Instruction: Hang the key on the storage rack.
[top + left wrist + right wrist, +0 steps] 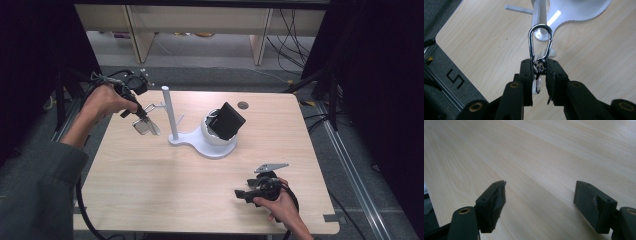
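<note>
Two grippers worked over the table [150, 200]. High view: left gripper [141, 114] held up near the far left corner, beside the white stand [172, 120]; right gripper [241, 193] lay near the front right edge. Left gripper view: jaws pinched a silver carabiner [540, 42] by its base, loop toward the stand's post. Right gripper view: jaws spread wide over bare wood.

I note a pale wood worktop [165, 190] on grey floor [210, 52]; dark curtains [380, 100] flank it, wooden furniture legs [260, 42] and cables [295, 37] behind.
</note>
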